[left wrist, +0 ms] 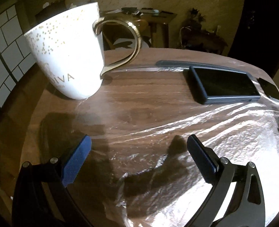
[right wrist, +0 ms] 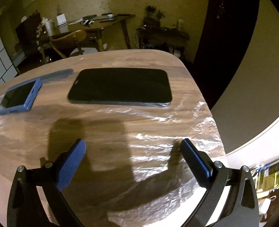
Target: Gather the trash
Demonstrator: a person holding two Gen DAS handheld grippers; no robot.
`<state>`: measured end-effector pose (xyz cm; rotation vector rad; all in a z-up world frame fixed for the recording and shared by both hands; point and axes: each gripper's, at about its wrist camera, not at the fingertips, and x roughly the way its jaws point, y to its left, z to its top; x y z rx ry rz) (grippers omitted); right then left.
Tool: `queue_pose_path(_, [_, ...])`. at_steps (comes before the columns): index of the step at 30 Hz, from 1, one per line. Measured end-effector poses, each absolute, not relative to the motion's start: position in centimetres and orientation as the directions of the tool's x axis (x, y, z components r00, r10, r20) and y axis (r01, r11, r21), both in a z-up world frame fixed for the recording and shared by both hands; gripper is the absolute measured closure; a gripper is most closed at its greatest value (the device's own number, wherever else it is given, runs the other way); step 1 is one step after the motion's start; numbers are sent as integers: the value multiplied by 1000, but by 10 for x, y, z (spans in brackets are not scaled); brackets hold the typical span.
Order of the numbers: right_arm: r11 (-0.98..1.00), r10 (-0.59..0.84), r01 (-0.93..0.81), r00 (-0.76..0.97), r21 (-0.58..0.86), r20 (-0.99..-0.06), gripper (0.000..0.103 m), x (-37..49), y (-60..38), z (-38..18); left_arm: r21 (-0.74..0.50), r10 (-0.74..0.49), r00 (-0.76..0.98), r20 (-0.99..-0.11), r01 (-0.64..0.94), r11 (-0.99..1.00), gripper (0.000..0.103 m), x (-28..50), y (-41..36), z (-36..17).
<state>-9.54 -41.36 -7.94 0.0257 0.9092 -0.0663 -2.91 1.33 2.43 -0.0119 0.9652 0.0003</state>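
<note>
The left gripper (left wrist: 139,145) hung just above the table (left wrist: 143,98) with its jaws spread wide and nothing between them. Below and ahead of it lay the wrap (left wrist: 224,141), a crinkled sheet of clear plastic film spread flat over the near right part of the wood, bright where the light struck it. A white mug (left wrist: 67,56) with a gold handle stood upright at the far left, off the film as far as the glare let me judge. A phone (left wrist: 224,85) in a blue case lay face up at the far right, its near edge at the film's border.

The right gripper (right wrist: 132,145) was likewise wide open and empty, held over the wrap (right wrist: 177,151), which ran from under its right finger (right wrist: 194,162) toward the table's right edge. Beyond it a dark tablet (right wrist: 120,87) lay flat, its near right corner seemingly on the film. The phone (right wrist: 19,98) lay left of the tablet, apart from it.
</note>
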Motion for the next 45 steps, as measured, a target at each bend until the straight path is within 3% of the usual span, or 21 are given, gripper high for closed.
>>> queue_pose_path(45, [997, -60, 70, 605, -22, -794, 4, -88, -418, -80, -27, -19, 561, -828, -6, 1000, 1, -24, 17, 21])
